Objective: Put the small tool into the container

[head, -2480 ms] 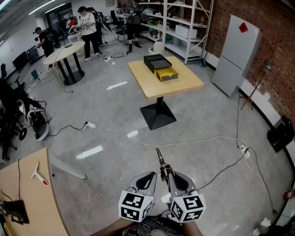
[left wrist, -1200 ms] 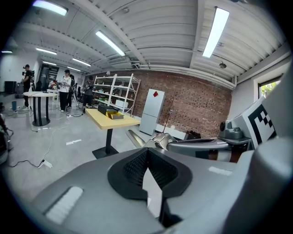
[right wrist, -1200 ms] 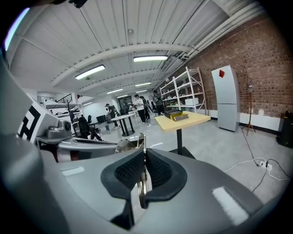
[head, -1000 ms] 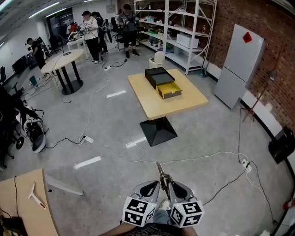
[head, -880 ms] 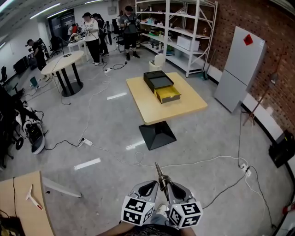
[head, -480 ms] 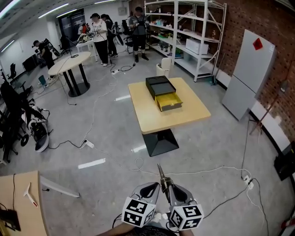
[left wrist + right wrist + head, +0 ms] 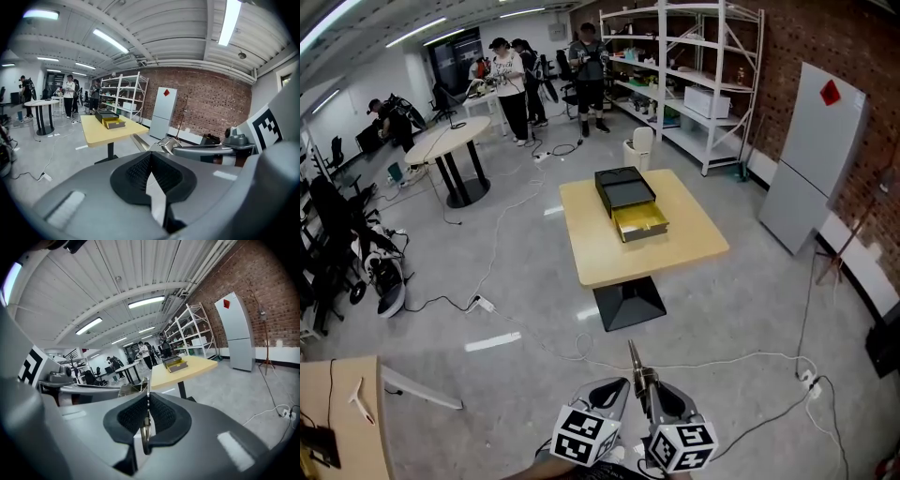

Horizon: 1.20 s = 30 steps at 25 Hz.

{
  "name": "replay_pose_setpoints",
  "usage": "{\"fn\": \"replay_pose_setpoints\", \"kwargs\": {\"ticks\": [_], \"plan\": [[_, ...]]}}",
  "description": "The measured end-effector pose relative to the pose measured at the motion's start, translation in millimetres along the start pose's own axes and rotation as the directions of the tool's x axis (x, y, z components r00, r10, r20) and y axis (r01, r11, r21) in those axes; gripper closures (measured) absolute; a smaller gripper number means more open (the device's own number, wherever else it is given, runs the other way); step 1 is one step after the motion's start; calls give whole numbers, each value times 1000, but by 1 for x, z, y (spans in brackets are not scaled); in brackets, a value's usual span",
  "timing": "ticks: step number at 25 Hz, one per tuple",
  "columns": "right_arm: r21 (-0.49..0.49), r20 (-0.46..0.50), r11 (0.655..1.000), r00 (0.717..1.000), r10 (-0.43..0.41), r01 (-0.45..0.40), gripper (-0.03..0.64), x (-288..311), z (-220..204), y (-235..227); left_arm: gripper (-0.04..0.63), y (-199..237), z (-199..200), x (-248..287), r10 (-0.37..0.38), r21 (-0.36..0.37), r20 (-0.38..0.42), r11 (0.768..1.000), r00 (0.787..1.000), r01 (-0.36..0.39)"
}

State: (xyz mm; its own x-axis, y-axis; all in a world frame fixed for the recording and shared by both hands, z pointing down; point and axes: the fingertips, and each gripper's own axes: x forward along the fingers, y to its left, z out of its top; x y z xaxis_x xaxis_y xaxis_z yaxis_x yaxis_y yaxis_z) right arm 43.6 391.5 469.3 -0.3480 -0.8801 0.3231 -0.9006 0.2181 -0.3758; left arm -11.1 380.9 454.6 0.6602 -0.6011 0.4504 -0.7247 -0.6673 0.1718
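Clamped in the right tool (image 7: 648,384): a slim pointed metal implement (image 7: 635,361), well short of the container.
Right tool's ribbed black pads closed tight on the implement, its tip jutting forward past the jaws. Left tool (image 7: 614,386) just beside the right tool, jaws pressed together on nothing. Far ahead of both tools, on a square yellow-topped counter (image 7: 684,248) with a black pedestal base, a black box container (image 7: 624,187) with its yellow drawer (image 7: 640,221) pulled open toward the tools. Grey polished floor (image 7: 487,281) and a white cable (image 7: 722,358) between the tools and the counter.
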Motion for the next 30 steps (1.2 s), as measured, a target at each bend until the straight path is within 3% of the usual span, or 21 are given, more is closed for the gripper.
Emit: {"fn": "replay_pose_setpoints", "kwargs": {"ticks": [7,14,19,30], "plan": [[5,-1,999,999,-44,44,601,27,8,-34,583,8,11,49,-51,3,-6,999,999,51],[11,-10,995,995,-101,101,601,88,28,-72,583,49,30,114,-106,-3,-17,994,994,106],[4,-9,993,992,-122,122,601,157,56,-79,583,106,59,151,-130,-1,-12,991,991,130],[-45,-9,986,987,-163,162,601,300,109,-39,584,254,121,188,-164,-21,20,986,986,165]]}}
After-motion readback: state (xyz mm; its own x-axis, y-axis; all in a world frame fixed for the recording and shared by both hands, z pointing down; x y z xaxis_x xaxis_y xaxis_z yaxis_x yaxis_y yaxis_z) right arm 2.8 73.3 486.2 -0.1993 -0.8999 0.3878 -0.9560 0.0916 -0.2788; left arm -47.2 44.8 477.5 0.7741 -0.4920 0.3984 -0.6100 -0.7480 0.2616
